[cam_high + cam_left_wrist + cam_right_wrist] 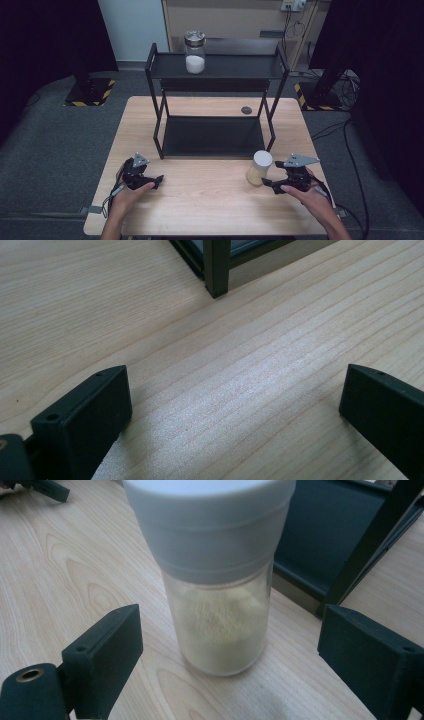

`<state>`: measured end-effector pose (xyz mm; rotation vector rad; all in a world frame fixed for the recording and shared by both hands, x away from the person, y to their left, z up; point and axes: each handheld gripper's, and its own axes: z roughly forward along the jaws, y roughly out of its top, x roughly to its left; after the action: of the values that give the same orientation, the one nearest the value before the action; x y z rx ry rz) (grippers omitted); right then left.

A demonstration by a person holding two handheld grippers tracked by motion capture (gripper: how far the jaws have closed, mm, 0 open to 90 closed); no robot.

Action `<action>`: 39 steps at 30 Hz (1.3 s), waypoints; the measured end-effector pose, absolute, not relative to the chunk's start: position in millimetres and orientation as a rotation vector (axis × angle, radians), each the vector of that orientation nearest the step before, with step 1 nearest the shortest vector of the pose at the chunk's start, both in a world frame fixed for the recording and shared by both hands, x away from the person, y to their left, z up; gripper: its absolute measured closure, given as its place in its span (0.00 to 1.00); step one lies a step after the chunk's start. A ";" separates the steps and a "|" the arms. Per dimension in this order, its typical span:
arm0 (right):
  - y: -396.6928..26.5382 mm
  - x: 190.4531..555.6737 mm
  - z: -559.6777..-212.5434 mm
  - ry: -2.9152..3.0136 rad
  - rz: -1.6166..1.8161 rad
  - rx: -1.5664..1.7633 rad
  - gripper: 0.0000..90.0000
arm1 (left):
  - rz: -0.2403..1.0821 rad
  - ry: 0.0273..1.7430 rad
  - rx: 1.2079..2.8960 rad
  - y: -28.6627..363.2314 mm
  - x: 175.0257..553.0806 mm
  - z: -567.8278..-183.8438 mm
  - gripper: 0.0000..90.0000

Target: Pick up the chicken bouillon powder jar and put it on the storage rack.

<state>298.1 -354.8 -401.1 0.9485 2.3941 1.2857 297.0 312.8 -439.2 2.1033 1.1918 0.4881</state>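
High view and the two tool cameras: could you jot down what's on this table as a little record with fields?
Table: pale wood
Rack: black two-shelf frame
Top shelf: glass jar with white contents
Near right tool: white-capped jar of yellowish powder, upright on the table
Right tool: open, jaws either side of that jar, not touching
Left tool: open, nothing between the jaws

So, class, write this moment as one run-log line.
right gripper: open around white-capped clear jar of pale yellow powder, pads apart from it | left gripper: open over light wooden table
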 end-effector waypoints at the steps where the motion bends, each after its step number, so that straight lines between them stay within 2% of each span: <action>1: -353.8 298.5 -400.5 2.392 1.289 0.946 0.13 | 0.488 1.192 2.104 312.8 297.0 -439.2 0.00; 19: -353.0 304.4 -407.5 2.339 1.371 0.960 0.16 | 0.490 1.196 2.102 312.0 296.8 -439.2 0.00; 39: -342.4 306.8 -411.3 2.294 1.422 0.914 0.27 | 0.490 1.197 2.101 312.0 296.8 -439.2 0.00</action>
<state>306.8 -342.4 -411.3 0.9140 2.2937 1.4223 296.8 312.0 -439.2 2.1015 1.1966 0.4903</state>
